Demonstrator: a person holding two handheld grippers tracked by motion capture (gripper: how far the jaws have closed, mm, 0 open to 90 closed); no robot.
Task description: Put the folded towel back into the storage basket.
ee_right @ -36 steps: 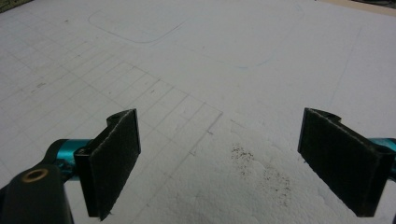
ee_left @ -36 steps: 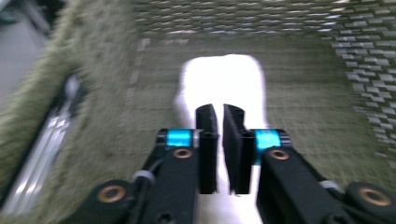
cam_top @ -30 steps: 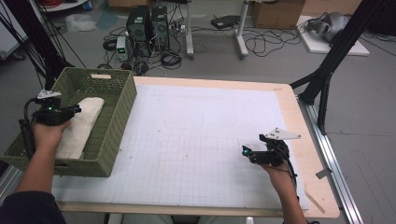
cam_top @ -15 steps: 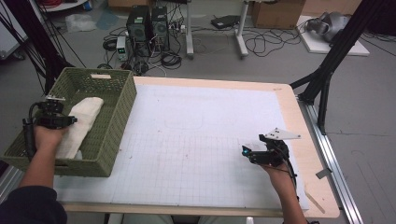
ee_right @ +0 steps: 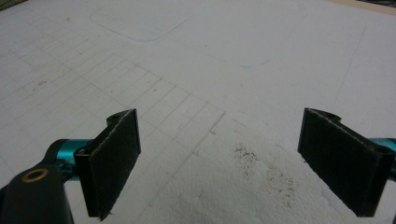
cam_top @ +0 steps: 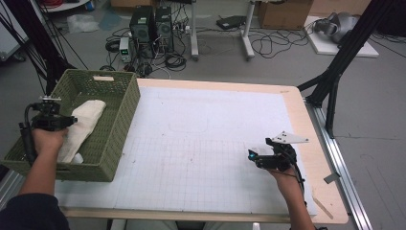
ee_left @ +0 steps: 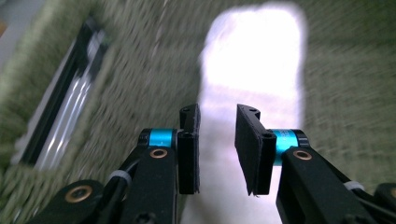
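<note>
Left gripper view: left claw [ee_left: 217,149] has just been opening; jaws stand a little apart, nothing pinched, hovering above the white cloth [ee_left: 252,70]. The cloth lies lengthwise on the floor of the green basket [ee_left: 350,93]. High view: left claw [cam_top: 72,120] sits over the basket [cam_top: 122,120] at the left edge of the tabletop [cam_top: 297,103]. Right claw [ee_right: 218,163] is spread wide and empty, low over the white gridded mat [ee_right: 210,56], well apart from the basket.
</note>
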